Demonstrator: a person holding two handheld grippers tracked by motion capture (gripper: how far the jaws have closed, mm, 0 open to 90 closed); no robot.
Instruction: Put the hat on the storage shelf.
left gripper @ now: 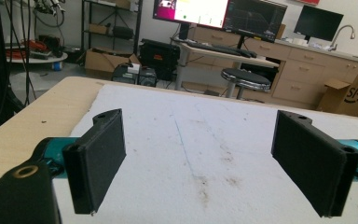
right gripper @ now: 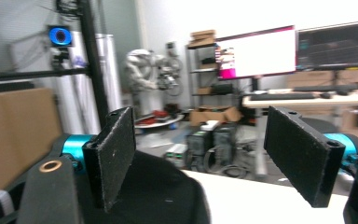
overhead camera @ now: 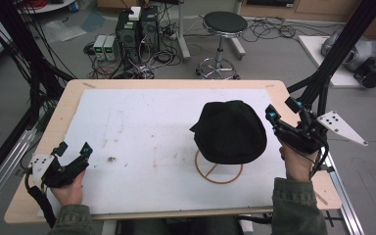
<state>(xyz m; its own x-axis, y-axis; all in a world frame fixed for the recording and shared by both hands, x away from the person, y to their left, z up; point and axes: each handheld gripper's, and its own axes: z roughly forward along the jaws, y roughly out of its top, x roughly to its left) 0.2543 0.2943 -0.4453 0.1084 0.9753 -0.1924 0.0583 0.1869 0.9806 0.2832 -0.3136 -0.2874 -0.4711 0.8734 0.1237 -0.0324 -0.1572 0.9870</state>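
I take the white mat (overhead camera: 142, 147) covering most of the wooden table (overhead camera: 58, 115) as my landmark. On its right half sits the black hat (overhead camera: 231, 131), draped over a thin wooden stand whose ring base (overhead camera: 219, 172) shows on the mat just in front of the hat. The hat looks settled on the stand, so I judge the placing step is done and I am at the let-go and pull-away.

My right gripper (overhead camera: 280, 113) hangs at the mat's right edge, just beside the hat's right side. Its jaws are spread wide with nothing between them; in the right gripper view the hat (right gripper: 163, 196) lies low under the gap, clear of both pads (right gripper: 114, 154). The next move, as I see it, calls for drawing this hand back and up without brushing the crown, since a nudge could tip the light stand.

My left gripper (overhead camera: 73, 149) rests at the mat's front left corner, well apart from the hat, jaws wide apart and empty over bare, stained mat (left gripper: 200, 154).

Beyond the table's far edge stand a round stool (overhead camera: 223, 24) and some computer boxes (overhead camera: 137, 29) among cables on the floor; none of it crowds the mat. A black frame post (overhead camera: 342, 44) rises just right of my right hand, which limits how far I can swing outward.
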